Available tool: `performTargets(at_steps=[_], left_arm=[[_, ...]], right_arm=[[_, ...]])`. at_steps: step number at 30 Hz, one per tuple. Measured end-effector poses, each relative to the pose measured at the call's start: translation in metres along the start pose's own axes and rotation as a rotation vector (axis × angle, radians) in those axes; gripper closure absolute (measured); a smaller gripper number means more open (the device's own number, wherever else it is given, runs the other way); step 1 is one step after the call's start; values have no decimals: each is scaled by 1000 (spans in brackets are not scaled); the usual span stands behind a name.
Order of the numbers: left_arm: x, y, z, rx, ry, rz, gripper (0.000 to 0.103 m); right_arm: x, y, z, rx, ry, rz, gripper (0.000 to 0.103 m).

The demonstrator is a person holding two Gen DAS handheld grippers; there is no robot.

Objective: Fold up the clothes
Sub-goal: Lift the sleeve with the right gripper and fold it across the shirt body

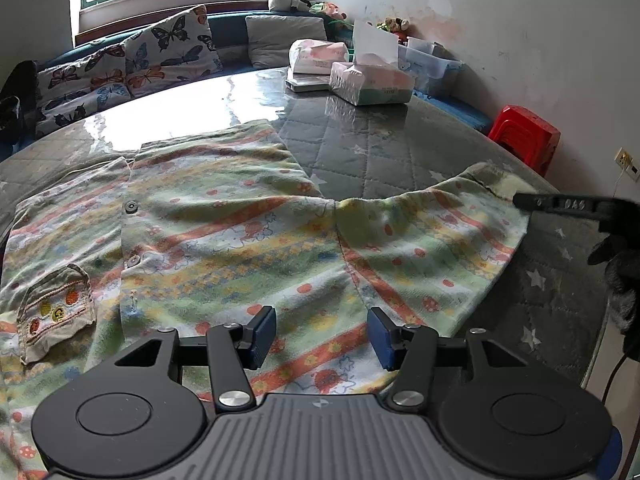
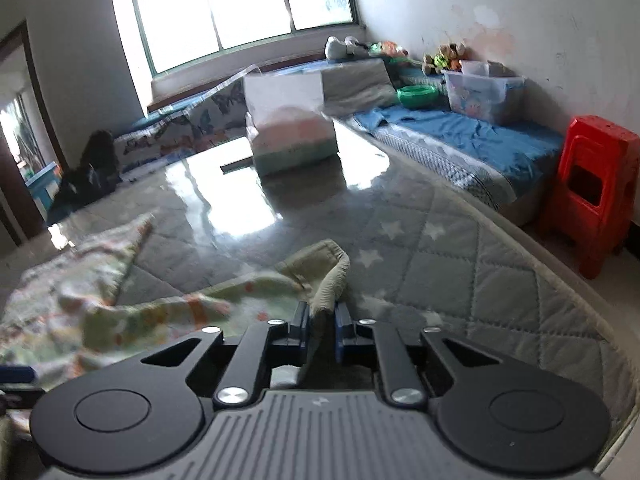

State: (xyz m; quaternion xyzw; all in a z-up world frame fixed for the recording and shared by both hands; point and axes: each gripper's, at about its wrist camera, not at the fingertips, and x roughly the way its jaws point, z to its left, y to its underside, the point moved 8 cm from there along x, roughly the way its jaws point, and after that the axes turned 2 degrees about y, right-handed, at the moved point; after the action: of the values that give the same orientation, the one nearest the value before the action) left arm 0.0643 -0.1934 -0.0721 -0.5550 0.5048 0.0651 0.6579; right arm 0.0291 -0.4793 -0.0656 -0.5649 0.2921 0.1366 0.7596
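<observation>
A striped child's jacket (image 1: 224, 232) with buttons and a small pocket lies spread flat on the quilted grey table cover (image 1: 360, 140). My left gripper (image 1: 322, 332) hovers just above its lower part, jaws apart, with nothing between the blue pads. The jacket's right sleeve (image 1: 432, 232) stretches toward the right, where the tip of my right gripper (image 1: 528, 202) meets the ribbed cuff (image 1: 504, 184). In the right wrist view my right gripper (image 2: 322, 316) is shut on that cuff (image 2: 332, 284), which bunches up between the pads.
Tissue packs (image 1: 372, 80) and a flat white box (image 1: 304, 84) sit at the table's far side. Butterfly-print cushions (image 1: 120, 68) line a bench under the window. A red plastic stool (image 2: 596, 184) stands right of the table, beside a blue-covered bench (image 2: 472, 140) with a clear storage box (image 2: 480, 92).
</observation>
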Motion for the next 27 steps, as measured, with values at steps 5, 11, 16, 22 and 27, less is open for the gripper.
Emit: performTargets(at_steps=[5,11,16,22,27], left_arm=[[1,3,-4,19,3,-1,49],[4,5,-8,50,-8,-10,48],[-12,1,3,15,-10,-49,48],[-54,-7,55,-111,-87,-150,45],[-88,3,108,-223,-182,-205,45]], right_arm=[[-26,-23,19,11,-78,-72,95],[-53,-53,58,-40,-187,-139,95],[-72,-73,101,-104,-280,-178,95],[-78,-82,162,-210,-393,-177,95],[-77,-75,224,-296,-501,-150,96]])
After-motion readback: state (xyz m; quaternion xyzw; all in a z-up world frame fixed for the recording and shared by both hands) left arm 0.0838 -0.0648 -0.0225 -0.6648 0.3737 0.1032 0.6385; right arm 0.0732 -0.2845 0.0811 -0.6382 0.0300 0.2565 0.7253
